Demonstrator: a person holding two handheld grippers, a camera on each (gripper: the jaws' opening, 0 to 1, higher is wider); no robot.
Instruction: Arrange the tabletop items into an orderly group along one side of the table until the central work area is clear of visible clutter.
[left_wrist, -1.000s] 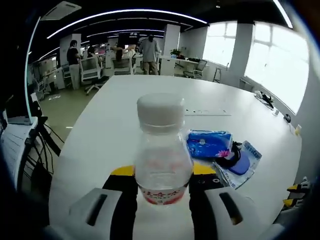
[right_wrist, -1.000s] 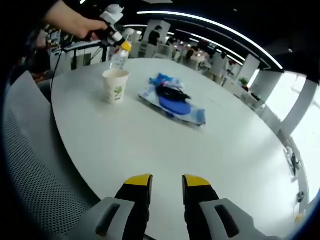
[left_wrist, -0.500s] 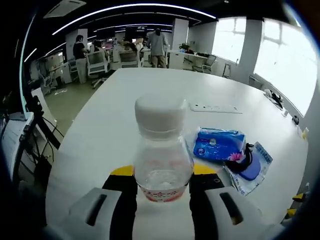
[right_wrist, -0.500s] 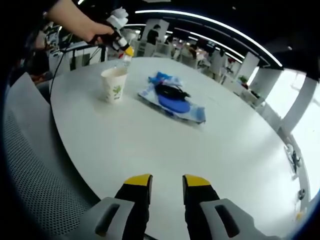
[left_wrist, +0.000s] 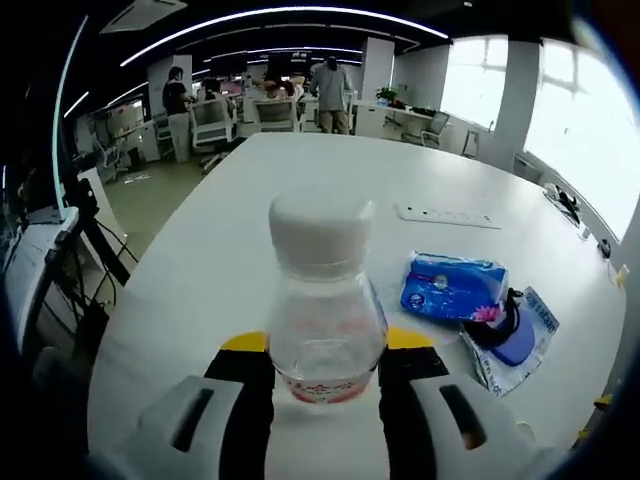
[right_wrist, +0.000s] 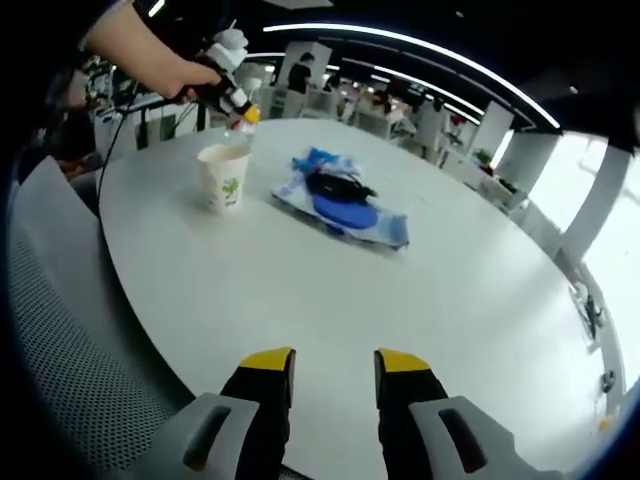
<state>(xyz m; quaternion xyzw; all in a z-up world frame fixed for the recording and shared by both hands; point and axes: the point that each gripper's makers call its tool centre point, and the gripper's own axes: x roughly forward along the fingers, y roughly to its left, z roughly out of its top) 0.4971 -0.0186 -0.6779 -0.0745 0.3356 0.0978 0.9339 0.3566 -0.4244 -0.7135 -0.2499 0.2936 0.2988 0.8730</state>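
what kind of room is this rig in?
Most likely an open-plan office: a large white table like a meeting table, rows of desks and office chairs behind it with people standing among them, strip ceiling lights and big windows. A mesh chair back sits at the table's edge.

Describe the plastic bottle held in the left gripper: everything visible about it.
The small clear plastic bottle with a white screw cap stands upright between the left gripper's yellow-tipped black jaws, which press on its lower body from both sides. A red-printed label band wraps its base; the text is too blurred to read. The walls look transparent; whether any liquid is inside cannot be told. It is held above the round white table, with the blue tissue packet lying beyond it.
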